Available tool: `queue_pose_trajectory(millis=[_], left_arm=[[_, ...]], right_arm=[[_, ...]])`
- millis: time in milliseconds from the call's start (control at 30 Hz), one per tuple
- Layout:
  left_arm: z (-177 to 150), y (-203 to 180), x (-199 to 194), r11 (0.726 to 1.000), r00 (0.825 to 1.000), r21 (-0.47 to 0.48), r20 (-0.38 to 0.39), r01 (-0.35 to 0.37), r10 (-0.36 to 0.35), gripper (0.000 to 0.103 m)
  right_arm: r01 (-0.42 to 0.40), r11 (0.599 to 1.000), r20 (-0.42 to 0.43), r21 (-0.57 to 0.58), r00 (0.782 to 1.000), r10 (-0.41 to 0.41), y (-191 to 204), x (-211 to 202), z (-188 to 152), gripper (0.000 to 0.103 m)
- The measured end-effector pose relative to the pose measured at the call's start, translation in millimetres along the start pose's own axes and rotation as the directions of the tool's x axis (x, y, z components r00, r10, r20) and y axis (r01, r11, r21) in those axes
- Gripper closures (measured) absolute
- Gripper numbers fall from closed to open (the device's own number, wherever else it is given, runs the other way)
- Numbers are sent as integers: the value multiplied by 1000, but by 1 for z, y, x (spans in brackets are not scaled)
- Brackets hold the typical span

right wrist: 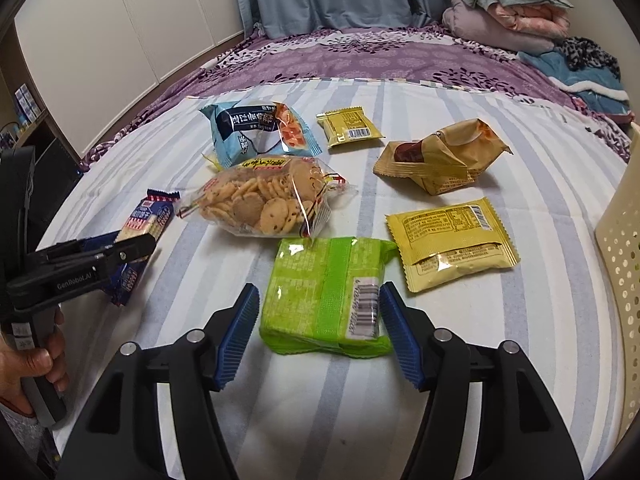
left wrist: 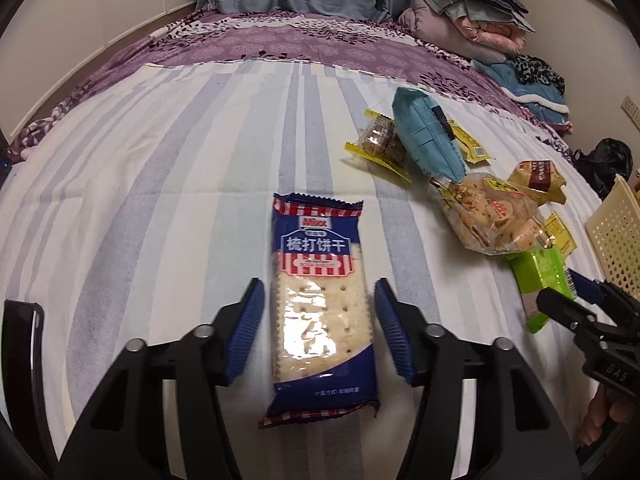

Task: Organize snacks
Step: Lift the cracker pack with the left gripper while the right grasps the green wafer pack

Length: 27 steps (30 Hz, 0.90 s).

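Note:
A blue soda-cracker pack (left wrist: 320,312) lies flat on the striped sheet (left wrist: 160,200) between the jaws of my left gripper (left wrist: 319,286). Its pads stand just off the pack's sides, a sliver of sheet showing on the left. From the right wrist view, the left gripper (right wrist: 132,246) hovers over that cracker pack (right wrist: 148,216). My right gripper (right wrist: 319,289) straddles a green snack pack (right wrist: 324,292) lying on the sheet; the right pad is at its edge and the left pad stands clear. The right gripper (left wrist: 568,292) also shows at the green pack (left wrist: 540,276).
A bag of small round cookies (right wrist: 260,200), a light-blue pack (right wrist: 248,128), two yellow packs (right wrist: 452,240) (right wrist: 348,126) and a crumpled tan bag (right wrist: 440,160) lie beyond. A cream perforated basket (right wrist: 620,240) stands at the right. Folded bedding (right wrist: 512,12) is piled at the back.

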State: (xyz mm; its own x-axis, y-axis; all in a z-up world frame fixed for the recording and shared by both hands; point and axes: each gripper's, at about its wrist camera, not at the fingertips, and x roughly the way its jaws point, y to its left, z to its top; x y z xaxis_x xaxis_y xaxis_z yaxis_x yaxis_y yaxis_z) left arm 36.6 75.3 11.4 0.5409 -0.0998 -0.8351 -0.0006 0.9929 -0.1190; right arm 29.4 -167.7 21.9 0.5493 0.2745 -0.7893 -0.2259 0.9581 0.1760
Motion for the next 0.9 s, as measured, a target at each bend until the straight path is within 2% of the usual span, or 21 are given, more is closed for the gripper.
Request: queue_pose_trajectory(millis=[33,167,233,533,733,900], left_arm=[[0,0,-2,1000,1000,-8,5,9,-9,58],[-1,3,-9,999,999,-26,25,24,-23,59],[-1,1,-16,999,999,-24,38,34,-33,59],[7,-16,-49,997,992,-1,102,76,-76,59],[16,-38,-72,993,983,41,144,108,-113,59],[23,-61,-89,988,975,87,169,128,-141,59]], right_arm=[[-1,1000,2,1,1000,1,1,2,3,30],[31,999,-12,-15,999,-31,4,13,8,30],[57,998,-14,-12,998,-57,2,14,8,41],[37,999,21,10,999,-38,-8,-7,-6,44],[18,999,93,50,995,-23,-22,-41,-9,44],[10,995,192,97,981,-29,-42,-84,-12,44]])
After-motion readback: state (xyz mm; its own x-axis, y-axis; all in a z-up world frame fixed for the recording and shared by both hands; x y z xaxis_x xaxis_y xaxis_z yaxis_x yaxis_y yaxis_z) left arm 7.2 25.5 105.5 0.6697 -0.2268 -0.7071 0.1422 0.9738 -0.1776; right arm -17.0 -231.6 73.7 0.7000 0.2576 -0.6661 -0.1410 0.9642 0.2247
